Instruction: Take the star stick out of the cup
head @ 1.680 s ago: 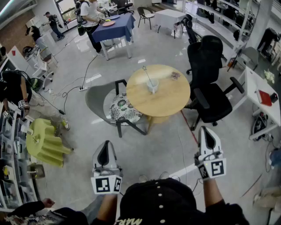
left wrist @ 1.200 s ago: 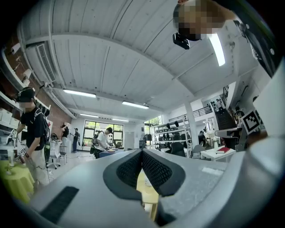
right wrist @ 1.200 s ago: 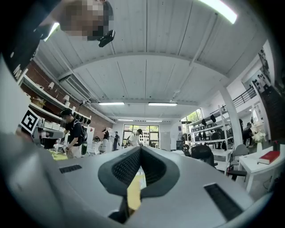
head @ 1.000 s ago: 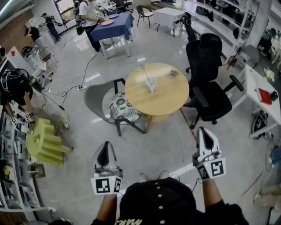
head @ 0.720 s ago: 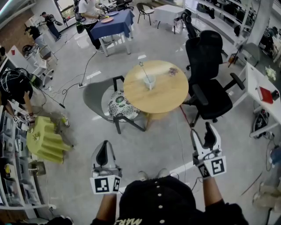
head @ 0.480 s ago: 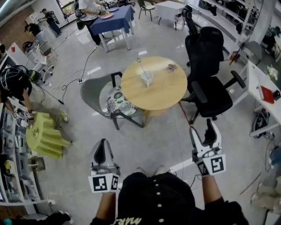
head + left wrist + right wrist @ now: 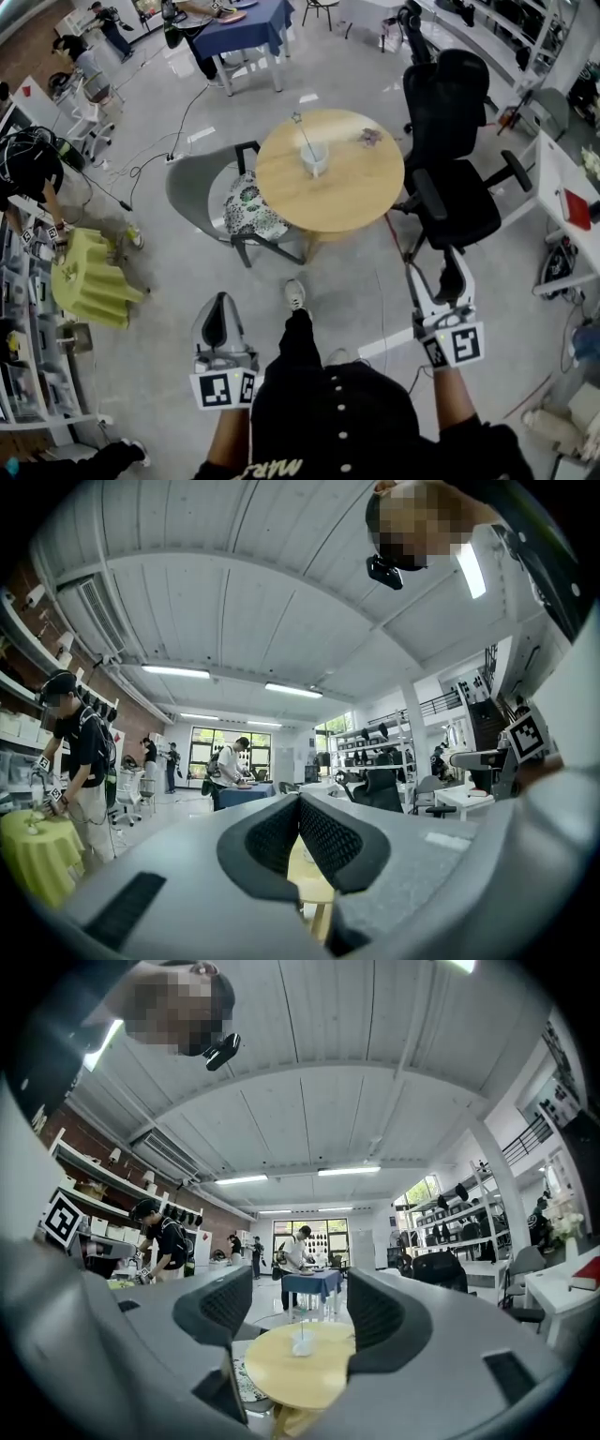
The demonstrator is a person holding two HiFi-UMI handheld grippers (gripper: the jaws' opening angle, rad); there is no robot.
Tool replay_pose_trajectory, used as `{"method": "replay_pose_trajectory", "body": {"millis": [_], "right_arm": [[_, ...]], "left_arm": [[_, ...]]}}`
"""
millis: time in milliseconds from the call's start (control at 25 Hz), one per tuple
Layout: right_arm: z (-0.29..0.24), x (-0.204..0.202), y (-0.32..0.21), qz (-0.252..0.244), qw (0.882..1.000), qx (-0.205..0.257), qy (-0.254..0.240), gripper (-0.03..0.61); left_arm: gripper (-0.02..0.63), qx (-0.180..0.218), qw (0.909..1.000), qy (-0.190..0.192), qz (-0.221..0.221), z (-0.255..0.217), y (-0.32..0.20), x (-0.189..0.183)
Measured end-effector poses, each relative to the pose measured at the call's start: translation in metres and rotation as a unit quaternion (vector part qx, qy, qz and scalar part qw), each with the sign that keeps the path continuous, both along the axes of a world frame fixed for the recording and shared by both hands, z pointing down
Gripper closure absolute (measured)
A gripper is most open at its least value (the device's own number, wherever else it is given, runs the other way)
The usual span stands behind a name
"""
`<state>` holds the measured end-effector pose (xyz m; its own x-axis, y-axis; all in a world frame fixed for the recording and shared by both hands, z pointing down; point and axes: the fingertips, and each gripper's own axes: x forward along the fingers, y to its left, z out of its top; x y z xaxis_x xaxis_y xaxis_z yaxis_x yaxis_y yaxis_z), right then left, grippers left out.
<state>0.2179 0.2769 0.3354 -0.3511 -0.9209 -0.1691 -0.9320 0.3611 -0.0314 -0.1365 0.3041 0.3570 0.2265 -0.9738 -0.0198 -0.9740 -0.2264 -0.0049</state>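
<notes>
Far ahead, stick leans in cup; left gripper closed, right gripper wide, I'd approach, pinch high.

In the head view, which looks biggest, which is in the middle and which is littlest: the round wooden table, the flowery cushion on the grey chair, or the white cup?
1. round wooden table
2. flowery cushion
3. white cup
All three are about equally far from the camera, so nearness does not upset this order.
</notes>
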Motion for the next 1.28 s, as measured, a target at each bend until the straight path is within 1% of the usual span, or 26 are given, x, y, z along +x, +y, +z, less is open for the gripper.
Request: {"method": "replay_pose_trajectory", "body": {"millis": [80,200,320,400,480,600,760,880,1040,1200,1280], "right_arm": [[0.006,0.001,-0.017,0.005,1.0,-0.011,0.005,0.273],[0.024,0.007,-0.048,0.026,0.999,-0.035,0.031,0.272],[0.026,0.003,-0.091,0.032,0.998,-0.034,0.034,0.27],[0.022,-0.003,-0.126,0.032,0.998,-0.027,0.04,0.268],[0.018,-0.01,-0.162,0.038,0.998,-0.031,0.047,0.265],[0.007,-0.025,-0.218,0.047,0.998,-0.026,0.046,0.264],[-0.015,-0.059,-0.295,0.051,0.998,-0.018,0.037,0.264],[-0.021,-0.074,-0.346,0.051,0.998,-0.02,0.034,0.264],[-0.014,-0.087,-0.39,0.05,0.997,-0.025,0.044,0.262],[0.01,-0.085,-0.419,0.048,0.996,-0.062,0.049,0.259],[0.02,-0.082,-0.434,0.041,0.995,-0.074,0.049,0.259]], "left_arm": [[0.61,-0.001,1.0,0.002,0.004,0.004,-0.02,0.001],[0.611,-0.001,0.9999,0.004,0.011,0.01,-0.06,-0.001],[0.611,0.004,0.9998,0.008,0.018,0.012,-0.11,-0.006],[0.611,0.009,0.9996,0.012,0.023,0.01,-0.149,-0.01],[0.611,0.011,0.9994,0.016,0.028,0.007,-0.189,-0.016],[0.611,0.016,0.999,0.019,0.038,-0.002,-0.25,-0.031],[0.611,0.03,0.9981,0.018,0.051,-0.021,-0.329,-0.059],[0.611,0.028,0.9977,0.022,0.058,-0.028,-0.38,-0.071],[0.611,0.018,0.9969,0.016,0.075,-0.019,-0.427,-0.077],[0.611,-0.012,0.9968,0.013,0.078,-0.001,-0.456,-0.077],[0.611,-0.017,0.9968,0.005,0.077,0.005,-0.466,-0.074]]}}
